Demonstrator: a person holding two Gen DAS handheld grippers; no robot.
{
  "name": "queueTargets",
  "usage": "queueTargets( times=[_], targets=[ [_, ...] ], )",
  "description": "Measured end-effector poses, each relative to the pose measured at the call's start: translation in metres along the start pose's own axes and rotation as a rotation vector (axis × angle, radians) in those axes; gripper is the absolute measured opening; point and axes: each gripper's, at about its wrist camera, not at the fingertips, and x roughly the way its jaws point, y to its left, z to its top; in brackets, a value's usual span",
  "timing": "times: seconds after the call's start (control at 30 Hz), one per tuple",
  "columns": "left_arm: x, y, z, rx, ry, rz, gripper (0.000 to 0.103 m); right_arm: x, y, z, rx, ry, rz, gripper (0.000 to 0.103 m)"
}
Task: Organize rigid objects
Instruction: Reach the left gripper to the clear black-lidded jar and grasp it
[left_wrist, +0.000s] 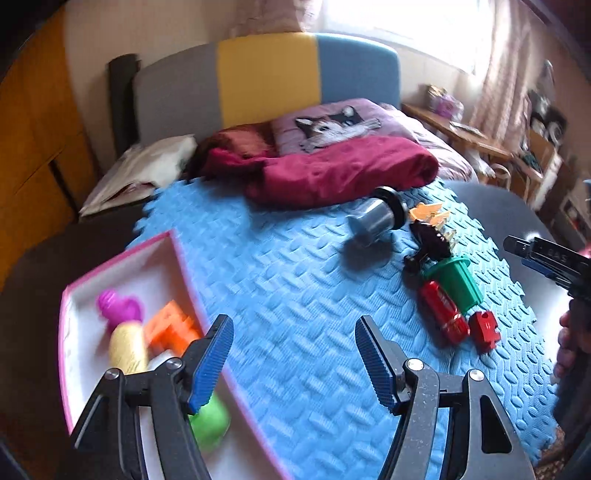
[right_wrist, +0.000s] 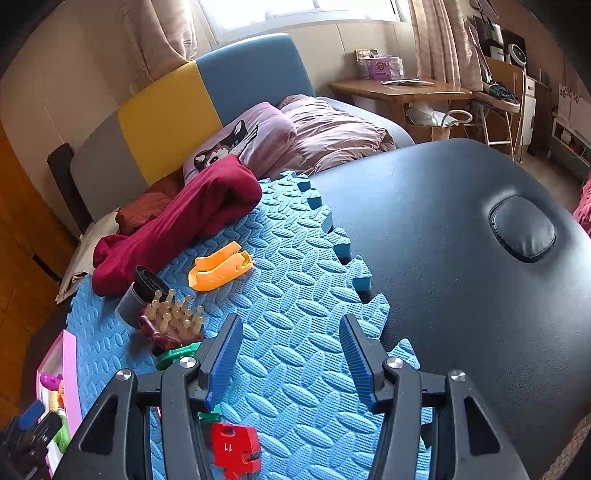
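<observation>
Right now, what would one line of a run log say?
left gripper: open, empty, beside pink tray | right gripper: open, empty, over blue foam mat | red block: on mat

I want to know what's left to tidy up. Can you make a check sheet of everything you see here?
Surface: blue foam puzzle mat on a dark padded table.
Job's things: pink-rimmed white box holds purple, yellow, orange and green toys. On the mat: grey metal cup with black lid, orange plastic scoop, dark toy with tan pegs, green plastic cup, red toy car, red block.
Clutter: crumpled maroon cloth.
Grippers: left gripper and right gripper both open, holding nothing.
Cables: nothing seen.
Surroundings: bed with grey, yellow and blue headboard, wooden desk, curtained window.
</observation>
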Motion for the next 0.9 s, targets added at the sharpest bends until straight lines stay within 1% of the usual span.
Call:
queueTargets(
  times=[0.07,0.2,0.23,0.27,0.37,0.4,0.47,0.6,0.77,0.8,0.83,0.87,0.9],
  targets=[
    [0.013,-0.008,0.014,0.03,0.002,-0.01,0.069,0.0,0.0,0.0,0.002,0.004,0.009,0.055],
    [0.042,-0.027,0.043,0.123,-0.005,-0.025,0.07,-0.001,0.003,-0.001,-0.003,0.011,0.029,0.055],
    [0.05,-0.03,0.05,0.14,-0.004,-0.026,0.071,-0.001,0.004,-0.001,-0.002,0.013,0.036,0.055],
    [0.058,-0.034,0.055,0.16,0.001,-0.027,0.076,-0.001,0.004,0.0,0.0,0.016,0.044,0.055],
    [0.081,-0.042,0.072,0.211,0.015,-0.037,0.078,0.0,0.004,0.0,0.004,0.023,0.06,0.055],
    [0.087,-0.045,0.077,0.223,0.02,-0.039,0.082,0.001,0.004,0.001,0.007,0.026,0.065,0.055],
    [0.101,-0.052,0.086,0.255,0.037,-0.051,0.086,0.003,0.004,0.001,0.013,0.037,0.075,0.055],
    [0.12,-0.065,0.097,0.327,0.036,-0.065,0.086,0.007,0.005,0.0,0.015,0.06,0.092,0.055],
    [0.136,-0.082,0.105,0.416,0.006,-0.137,0.085,0.007,0.008,0.0,0.01,0.065,0.105,0.055],
    [0.14,-0.084,0.106,0.421,0.008,-0.135,0.077,0.006,0.008,-0.001,0.009,0.064,0.106,0.055],
    [0.145,-0.086,0.106,0.418,0.02,-0.149,0.067,0.006,0.009,-0.001,0.007,0.063,0.106,0.055],
    [0.149,-0.086,0.106,0.407,0.043,-0.174,0.046,0.006,0.009,-0.001,0.003,0.063,0.106,0.055],
    [0.152,-0.085,0.105,0.381,0.051,-0.157,0.044,0.006,0.01,-0.001,-0.001,0.063,0.106,0.055]
  ],
)
